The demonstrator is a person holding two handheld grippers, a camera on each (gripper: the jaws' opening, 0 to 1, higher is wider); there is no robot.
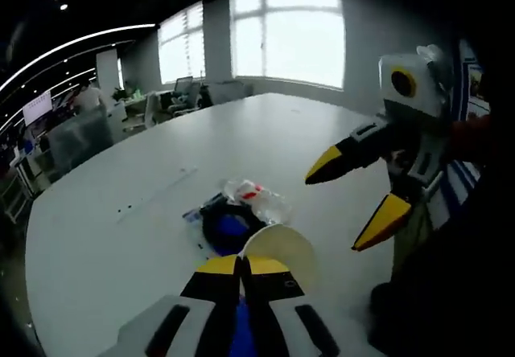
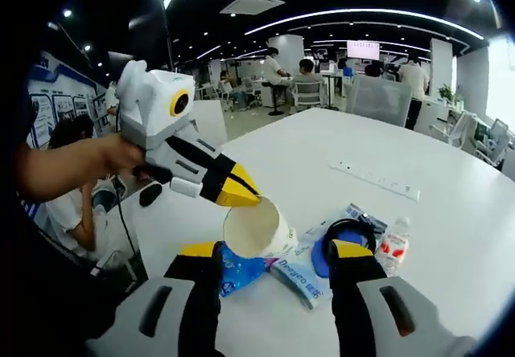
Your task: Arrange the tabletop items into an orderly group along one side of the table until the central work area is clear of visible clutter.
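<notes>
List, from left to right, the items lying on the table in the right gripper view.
Paper cup held by the left hand-held gripper → blue packet → black cable loop → small plastic bottle.

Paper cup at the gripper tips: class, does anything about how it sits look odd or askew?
Yes. The paper cup is tipped on its side, mouth facing the right gripper, pinched at the rim by the left gripper. It hangs over a loose heap of packets.

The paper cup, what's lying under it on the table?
Beneath the paper cup, held by the left gripper, lie a blue packet and a white wrapper. Parts below the cup are covered.
</notes>
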